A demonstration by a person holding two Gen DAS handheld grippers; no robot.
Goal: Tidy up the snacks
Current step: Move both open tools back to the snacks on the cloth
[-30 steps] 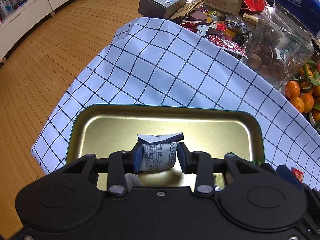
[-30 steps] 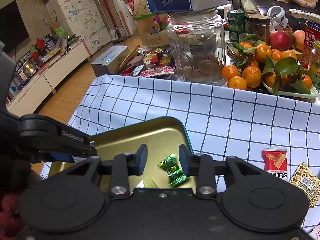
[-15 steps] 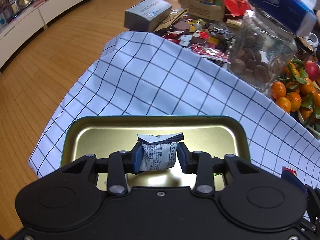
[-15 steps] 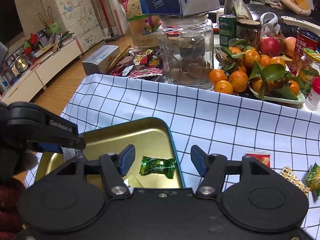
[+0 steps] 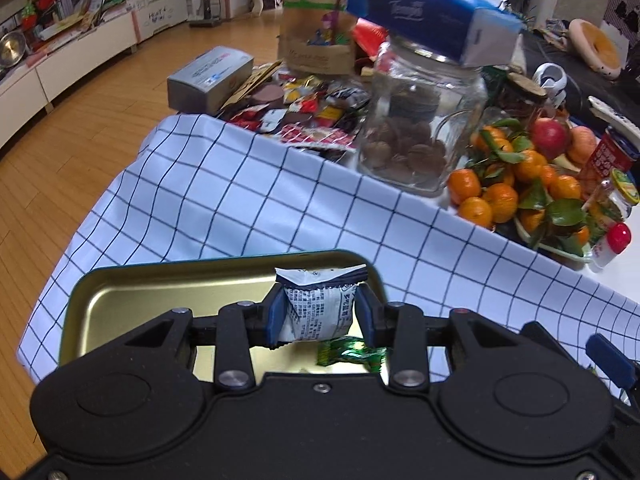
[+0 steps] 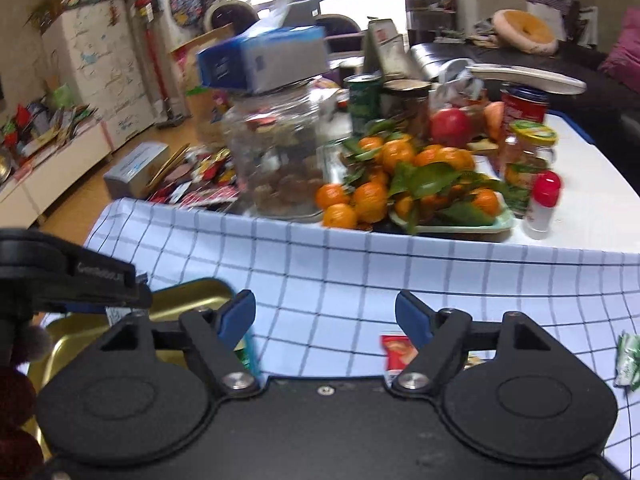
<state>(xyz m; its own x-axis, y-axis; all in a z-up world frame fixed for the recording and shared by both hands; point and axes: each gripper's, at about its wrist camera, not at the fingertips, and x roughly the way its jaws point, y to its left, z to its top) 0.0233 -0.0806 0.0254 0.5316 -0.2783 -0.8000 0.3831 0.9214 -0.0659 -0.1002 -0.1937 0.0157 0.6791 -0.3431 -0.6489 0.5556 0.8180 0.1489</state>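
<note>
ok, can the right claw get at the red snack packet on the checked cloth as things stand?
Probably yes. The right claw has just been opening, stands wide and holds nothing. The red snack packet lies flat on the checked cloth just below it, nothing on top. The left claw, shut on a white packet, is off over the tin.

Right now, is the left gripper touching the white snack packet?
Touching. The left wrist view shows the left gripper with both blue pads pressed against the white snack packet.

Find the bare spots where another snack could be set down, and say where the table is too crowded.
Free: the left part of the gold tin, and the checked cloth between the tin and the glass jar. Crowded: the wrapper pile behind the cloth, and the tangerine plate with jars to its right.
</note>
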